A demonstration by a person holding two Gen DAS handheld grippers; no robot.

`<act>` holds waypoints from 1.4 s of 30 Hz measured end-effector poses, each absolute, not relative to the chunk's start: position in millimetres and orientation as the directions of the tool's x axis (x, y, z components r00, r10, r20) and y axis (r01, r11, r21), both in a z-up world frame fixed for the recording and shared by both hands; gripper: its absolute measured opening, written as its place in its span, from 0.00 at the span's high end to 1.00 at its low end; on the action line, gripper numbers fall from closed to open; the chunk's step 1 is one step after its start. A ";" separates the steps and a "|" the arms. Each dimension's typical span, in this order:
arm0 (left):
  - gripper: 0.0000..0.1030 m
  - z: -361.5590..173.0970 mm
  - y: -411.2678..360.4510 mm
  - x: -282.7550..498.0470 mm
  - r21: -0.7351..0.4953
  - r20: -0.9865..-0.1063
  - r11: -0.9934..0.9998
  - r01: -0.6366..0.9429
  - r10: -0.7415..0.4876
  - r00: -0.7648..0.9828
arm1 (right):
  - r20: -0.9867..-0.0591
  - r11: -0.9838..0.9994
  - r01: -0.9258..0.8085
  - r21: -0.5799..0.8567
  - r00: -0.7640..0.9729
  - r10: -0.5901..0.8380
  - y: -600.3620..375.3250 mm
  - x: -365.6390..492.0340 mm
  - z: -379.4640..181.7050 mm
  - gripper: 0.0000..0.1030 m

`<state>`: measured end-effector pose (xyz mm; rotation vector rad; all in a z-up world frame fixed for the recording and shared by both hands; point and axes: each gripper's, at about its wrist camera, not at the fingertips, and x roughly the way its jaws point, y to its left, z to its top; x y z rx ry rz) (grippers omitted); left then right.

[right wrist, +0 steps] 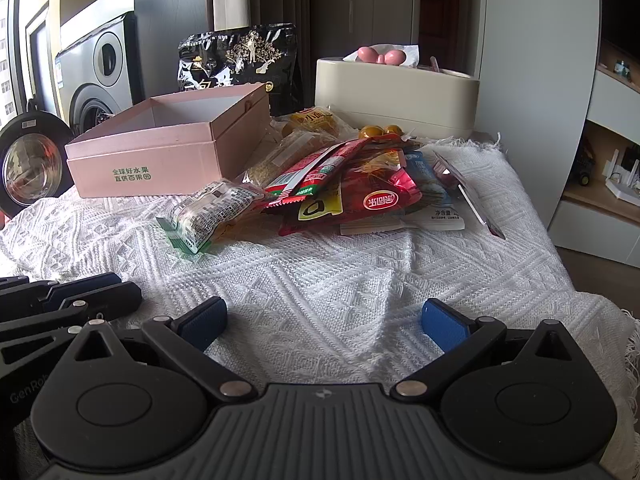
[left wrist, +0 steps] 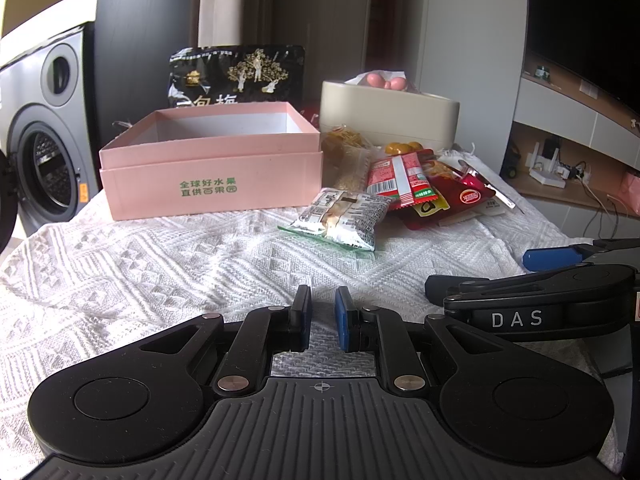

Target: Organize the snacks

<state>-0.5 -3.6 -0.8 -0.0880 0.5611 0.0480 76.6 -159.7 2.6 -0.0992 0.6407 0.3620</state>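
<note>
Facing seemingly empty pink box (left wrist: pixel 208 184), snacks (left wrist: pixel 400 188).

The pink box (left wrist: pixel 210 168) is open on top, with nothing over it. In front of the box the white cloth (left wrist: pixel 160 264) is bare. Right beside the box a pile of snack packets (right wrist: pixel 320 184) blocks the way. Behind the box stands a black bag (left wrist: pixel 238 76).
</note>
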 end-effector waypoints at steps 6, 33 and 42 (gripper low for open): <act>0.84 4.7 0.6 4.5 -0.070 -0.564 0.996 -0.060 0.010 0.826 | -0.598 0.931 -0.365 0.018 0.743 0.303 -159.8 76.1 3.3 0.00; 0.78 36.8 -17.3 108.0 0.144 -0.689 0.915 0.376 -0.180 0.702 | -0.784 0.749 -0.660 0.048 0.440 0.438 -137.7 111.3 27.2 0.02; 0.63 33.8 -11.8 123.4 0.000 -0.727 0.908 0.418 -0.287 0.624 | -0.682 0.907 -0.420 -0.022 0.670 0.294 -190.9 140.2 27.7 0.09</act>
